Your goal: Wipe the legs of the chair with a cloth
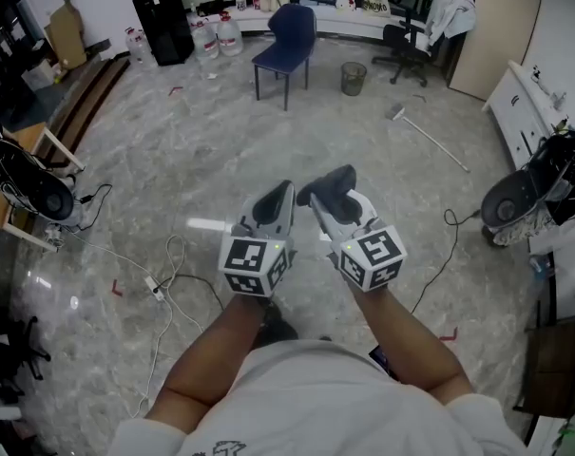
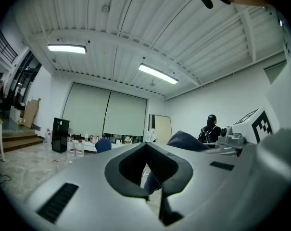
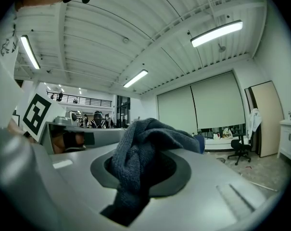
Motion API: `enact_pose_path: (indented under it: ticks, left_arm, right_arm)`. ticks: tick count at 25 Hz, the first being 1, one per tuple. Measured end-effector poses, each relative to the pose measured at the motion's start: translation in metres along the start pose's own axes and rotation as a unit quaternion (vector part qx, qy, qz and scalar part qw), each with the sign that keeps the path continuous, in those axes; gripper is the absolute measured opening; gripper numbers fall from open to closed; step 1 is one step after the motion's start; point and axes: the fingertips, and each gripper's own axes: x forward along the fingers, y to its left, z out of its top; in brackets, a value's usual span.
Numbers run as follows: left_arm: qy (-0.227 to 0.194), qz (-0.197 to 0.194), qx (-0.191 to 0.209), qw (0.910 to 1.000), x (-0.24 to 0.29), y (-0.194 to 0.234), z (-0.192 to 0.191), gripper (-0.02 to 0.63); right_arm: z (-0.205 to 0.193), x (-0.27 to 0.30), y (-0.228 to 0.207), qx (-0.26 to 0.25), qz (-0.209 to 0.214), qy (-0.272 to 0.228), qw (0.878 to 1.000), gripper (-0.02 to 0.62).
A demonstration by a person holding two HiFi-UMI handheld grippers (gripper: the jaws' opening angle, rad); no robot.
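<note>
Your two tongs are held side by side, close together but not touching, above the marble floor. The left tongs have their jaws drawn together, and the left gripper view shows nothing between them. The right tongs are clamped on the dark grey cloth. The cloth bunches up out of the jaws and hangs over the tip, and from the left tongs you see it as a dark lump just to their right.

The blue chair stands on the floor well ahead of both tips, a little to the left of the line of the right tongs. It is far from the cloth, and its legs are thin and dark. In the left gripper view the chair appears only small, in front of the far wall.

A waste bin stands just to the right of the chair, and some water bottles stand to its left. A white cable lies on the floor to the left of the left tongs.
</note>
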Motion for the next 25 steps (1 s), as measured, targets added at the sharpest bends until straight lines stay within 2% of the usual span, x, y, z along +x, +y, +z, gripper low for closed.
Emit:
enact_pose_path:
  ticks: [10,16,21,25]
  left_arm:
    - [0.008,-0.016,-0.015,0.9997,0.050,0.143,0.013,0.006]
    - [0.007,-0.019,-0.021,0.9996,0.099,0.212,0.026,0.005]
    - [0.011,-0.011,-0.023,0.9996,0.161,0.264,0.014,0.005]
    - [0.026,0.001,-0.025,0.9994,0.245,0.307,-0.008,0.005]
  right_arm:
    - [0.015,0.163,-0.001,0.012,-0.003,-0.002,1.000,0.091]
    - [0.019,0.242,-0.025,0.023,0.001,-0.005,1.000,0.091]
    - [0.008,0.313,-0.071,0.032,0.014,-0.004,0.999,0.092]
    - [-0.007,0.378,-0.142,0.049,0.023,-0.005,0.998,0.092]
